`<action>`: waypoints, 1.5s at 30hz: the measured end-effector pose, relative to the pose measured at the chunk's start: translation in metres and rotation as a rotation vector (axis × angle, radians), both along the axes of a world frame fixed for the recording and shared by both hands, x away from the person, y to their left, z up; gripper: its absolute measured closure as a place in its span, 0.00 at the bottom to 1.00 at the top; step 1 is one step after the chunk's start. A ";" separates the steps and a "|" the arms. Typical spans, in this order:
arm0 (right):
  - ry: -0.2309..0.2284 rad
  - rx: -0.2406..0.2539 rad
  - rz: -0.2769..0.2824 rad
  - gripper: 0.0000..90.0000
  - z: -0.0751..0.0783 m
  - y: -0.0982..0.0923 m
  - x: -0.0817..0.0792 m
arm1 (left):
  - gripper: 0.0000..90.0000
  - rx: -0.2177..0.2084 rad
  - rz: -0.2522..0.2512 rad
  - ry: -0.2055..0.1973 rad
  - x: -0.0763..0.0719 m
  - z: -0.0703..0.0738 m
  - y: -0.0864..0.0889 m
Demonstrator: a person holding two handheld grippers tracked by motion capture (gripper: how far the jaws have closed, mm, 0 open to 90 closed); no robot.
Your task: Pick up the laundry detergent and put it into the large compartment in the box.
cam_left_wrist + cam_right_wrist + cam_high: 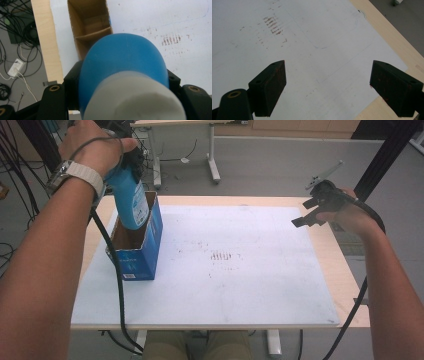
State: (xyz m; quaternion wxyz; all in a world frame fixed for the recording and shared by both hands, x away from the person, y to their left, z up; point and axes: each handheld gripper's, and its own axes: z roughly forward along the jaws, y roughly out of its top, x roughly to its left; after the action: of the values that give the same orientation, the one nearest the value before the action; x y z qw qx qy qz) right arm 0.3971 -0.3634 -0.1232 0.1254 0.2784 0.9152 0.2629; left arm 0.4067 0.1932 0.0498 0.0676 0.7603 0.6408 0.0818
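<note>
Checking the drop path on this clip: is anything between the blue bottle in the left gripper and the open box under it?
Nothing visible blocks it. The left gripper holds the blue bottle above the open cardboard box. Inside, a cardboard divider crosses the box, so the bottle must go down on one side of it.

A blue bottle (131,200) with a white cap, clamped between the left gripper's (122,162) jaws, hangs bottom-down, partly inside the open blue carton (142,251) beneath.

Overhead and claw cameras share the white board (250,270) (stained)
</note>
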 end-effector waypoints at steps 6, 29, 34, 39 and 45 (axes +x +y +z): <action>0.008 0.006 -0.002 0.16 -0.002 0.000 0.003 | 0.42 0.003 0.019 0.012 0.004 -0.003 0.002; 0.029 -0.008 0.003 0.16 -0.008 0.004 0.014 | 0.42 0.009 0.048 0.035 0.021 -0.027 0.013; 0.038 -0.013 0.005 0.16 -0.010 0.005 0.016 | 0.42 0.014 0.055 0.043 0.023 -0.031 0.016; 0.038 -0.009 0.003 0.16 -0.011 0.005 0.016 | 0.42 0.005 0.062 0.049 0.025 -0.038 0.020; 0.041 -0.012 0.001 0.16 -0.011 0.005 0.016 | 0.42 0.009 0.068 0.053 0.027 -0.048 0.022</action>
State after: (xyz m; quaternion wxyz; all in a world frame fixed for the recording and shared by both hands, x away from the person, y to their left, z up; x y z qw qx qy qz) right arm 0.4134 -0.3581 -0.1346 0.1083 0.2827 0.9193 0.2516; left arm 0.4335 0.2157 0.0021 0.0446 0.7403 0.6675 0.0668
